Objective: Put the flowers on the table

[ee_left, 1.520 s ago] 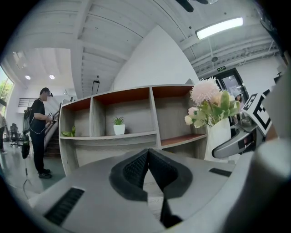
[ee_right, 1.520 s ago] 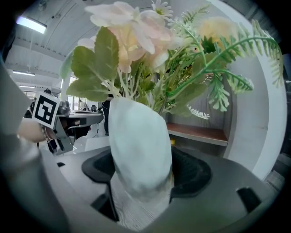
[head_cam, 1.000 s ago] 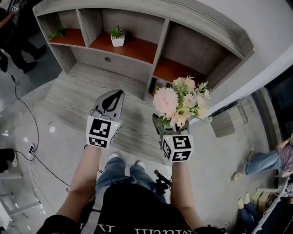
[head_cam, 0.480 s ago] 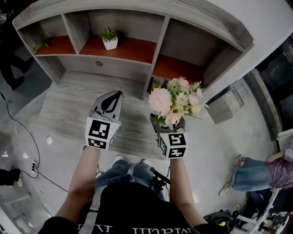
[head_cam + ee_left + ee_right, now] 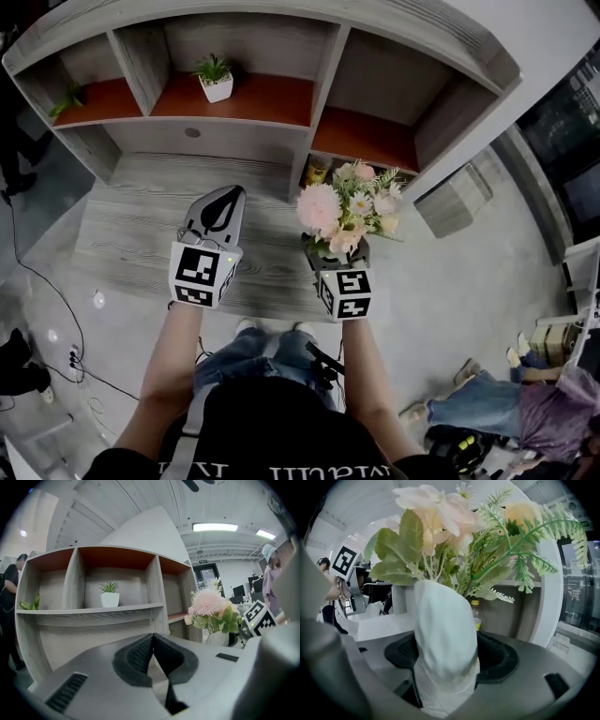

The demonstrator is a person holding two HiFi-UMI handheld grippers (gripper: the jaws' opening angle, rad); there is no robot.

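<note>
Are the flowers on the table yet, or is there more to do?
Not yet. Done: the right gripper is shut on the white vase of flowers. In hand: it is held over the grey table. Left: set it down and let go. The left gripper is shut and empty.

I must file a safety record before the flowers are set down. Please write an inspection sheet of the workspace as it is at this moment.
Surface: grey wood table at the foot of the shelf unit.
Job's things: flowers in a white vase, held in the air near the table's right end, not yet set down.
Clutter: potted plant and leafy plant on upper shelves; yellow-capped bottle in a lower compartment.
Grippers: left gripper shut, empty; right gripper shut on the vase.
Cables: black cable on the floor at left, near a power strip.
Surroundings: people at lower right.
</note>
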